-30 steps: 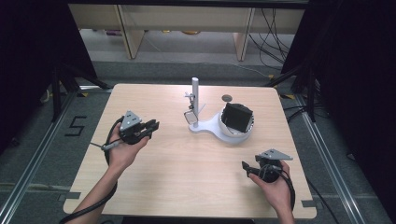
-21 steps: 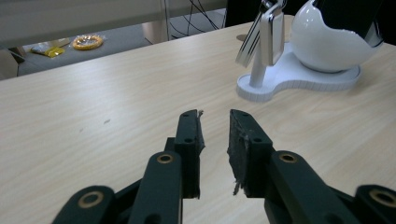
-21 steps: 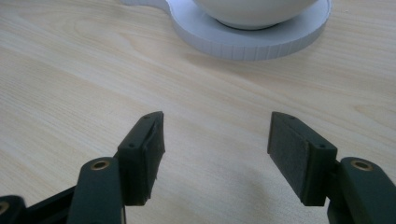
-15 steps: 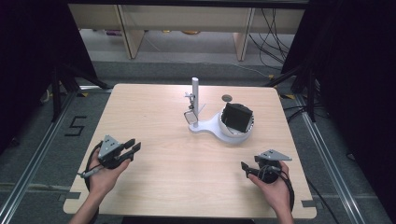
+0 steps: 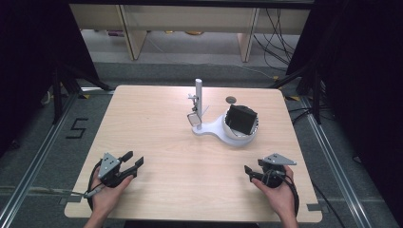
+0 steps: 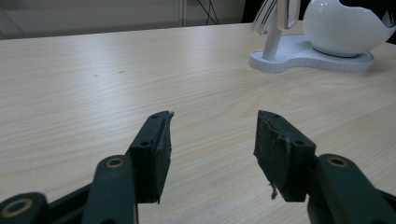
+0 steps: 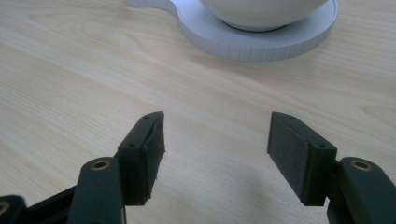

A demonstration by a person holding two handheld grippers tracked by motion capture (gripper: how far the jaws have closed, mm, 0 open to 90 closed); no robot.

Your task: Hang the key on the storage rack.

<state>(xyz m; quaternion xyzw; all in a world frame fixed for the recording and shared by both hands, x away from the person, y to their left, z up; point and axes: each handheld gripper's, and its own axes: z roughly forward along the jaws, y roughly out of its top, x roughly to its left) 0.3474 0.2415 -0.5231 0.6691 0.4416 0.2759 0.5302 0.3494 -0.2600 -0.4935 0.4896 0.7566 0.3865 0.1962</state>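
My left gripper (image 5: 133, 159) rests low over the near-left part of the wooden table (image 5: 157, 123), held in a hand. Its jaws have just been opening and stand wide apart (image 6: 212, 126) with only bare wood between them. My right gripper (image 5: 249, 172) sits at the near right, also hand-held. It is open (image 7: 217, 128) with nothing between its pads. A white stand (image 5: 209, 129) with an upright post (image 5: 198, 97) and a white bowl (image 5: 242, 135) holding a black object (image 5: 241, 118) is at the table's middle rear. Both grippers point toward it from a distance.
A small metal clip (image 5: 195, 118) hangs by the post. A dark round spot (image 5: 231, 99) marks the table behind the bowl. Wooden shelving legs (image 5: 130, 33) and cables (image 5: 280, 28) lie beyond the far edge. The stand's base (image 7: 261, 39) is close ahead in the right gripper view.
My left hand has come back from the table's middle left to the near-left edge and lower. Its jaws have spread apart. The right hand has stayed put.
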